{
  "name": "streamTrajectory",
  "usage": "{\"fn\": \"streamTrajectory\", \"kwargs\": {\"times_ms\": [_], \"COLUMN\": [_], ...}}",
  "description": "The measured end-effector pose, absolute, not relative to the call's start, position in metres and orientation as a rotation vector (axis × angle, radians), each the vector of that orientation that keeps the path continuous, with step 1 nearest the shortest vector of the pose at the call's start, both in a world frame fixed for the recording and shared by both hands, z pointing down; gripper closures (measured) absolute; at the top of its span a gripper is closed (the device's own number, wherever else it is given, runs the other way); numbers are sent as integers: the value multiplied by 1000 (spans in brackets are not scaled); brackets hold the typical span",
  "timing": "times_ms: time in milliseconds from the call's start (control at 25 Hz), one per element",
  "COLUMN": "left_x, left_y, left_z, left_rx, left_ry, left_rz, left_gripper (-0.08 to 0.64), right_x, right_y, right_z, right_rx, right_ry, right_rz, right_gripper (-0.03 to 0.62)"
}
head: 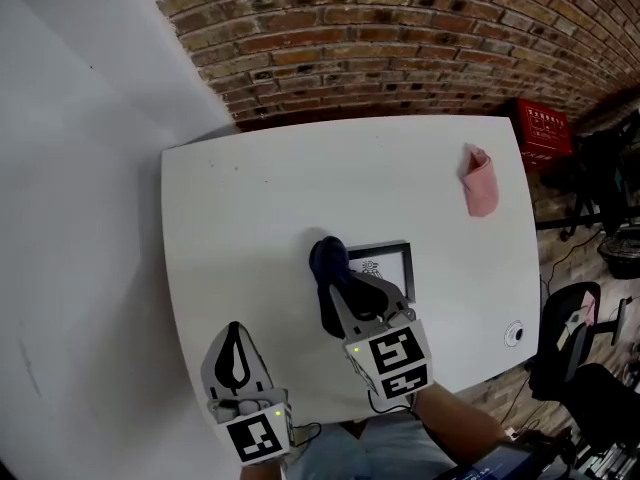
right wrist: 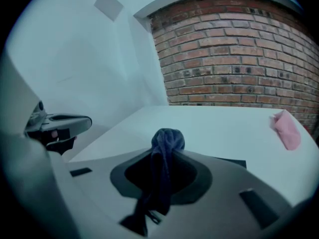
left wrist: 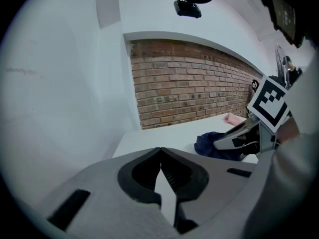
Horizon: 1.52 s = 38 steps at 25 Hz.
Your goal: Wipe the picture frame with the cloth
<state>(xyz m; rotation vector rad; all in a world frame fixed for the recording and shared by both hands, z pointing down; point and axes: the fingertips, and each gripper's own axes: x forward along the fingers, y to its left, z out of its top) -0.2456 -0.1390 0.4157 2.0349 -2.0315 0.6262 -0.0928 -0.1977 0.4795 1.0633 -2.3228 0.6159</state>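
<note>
We see a white table with rounded corners (head: 250, 208) in a room with a red-brown brick wall (head: 400, 38) behind it and a plain white wall (head: 70, 168) at the left side. One black rectangular picture frame with a white picture inside (head: 392, 260) lies flat on the table, and we give the other places from this frame.

We count two cloths. One dark blue cloth (head: 328, 258) is bunched at the left edge of the frame. One pink folded cloth (head: 480, 186) lies well apart from the frame, to the far right of it, toward the brick wall. We count also one small round thing (head: 514, 334) on the table, to the near right of the frame, close to the table edge.

There are two grippers. The right gripper (head: 338, 288) reaches over the near left part of the frame. Its jaws are pressed together on the dark blue cloth, which hangs down between them and makes a round bundle beyond the tips. The left gripper (head: 235, 336) is to the near left of the frame, apart from it. Its jaws are closed tip against tip and hold nothing.

On the floor, beyond the table and to the far right of the frame, one red plastic crate (head: 545, 133) stands by the brick wall. We cannot tell what is inside it. One black office chair (head: 565, 343) stands at the right of the table.
</note>
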Motion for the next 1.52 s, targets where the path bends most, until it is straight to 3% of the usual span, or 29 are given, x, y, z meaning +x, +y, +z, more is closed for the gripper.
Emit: {"fn": "streamTrajectory", "kwargs": {"times_ms": [1520], "left_x": [-179], "left_y": [-164], "left_z": [417], "left_rx": [2143], "left_ry": [-1947], "left_rz": [658], "left_gripper": [551], "right_x": [-17], "right_y": [-203], "right_z": [497], "right_rx": [1182], "right_ry": [-2241], "right_rz": [720], "right_gripper": [515]}}
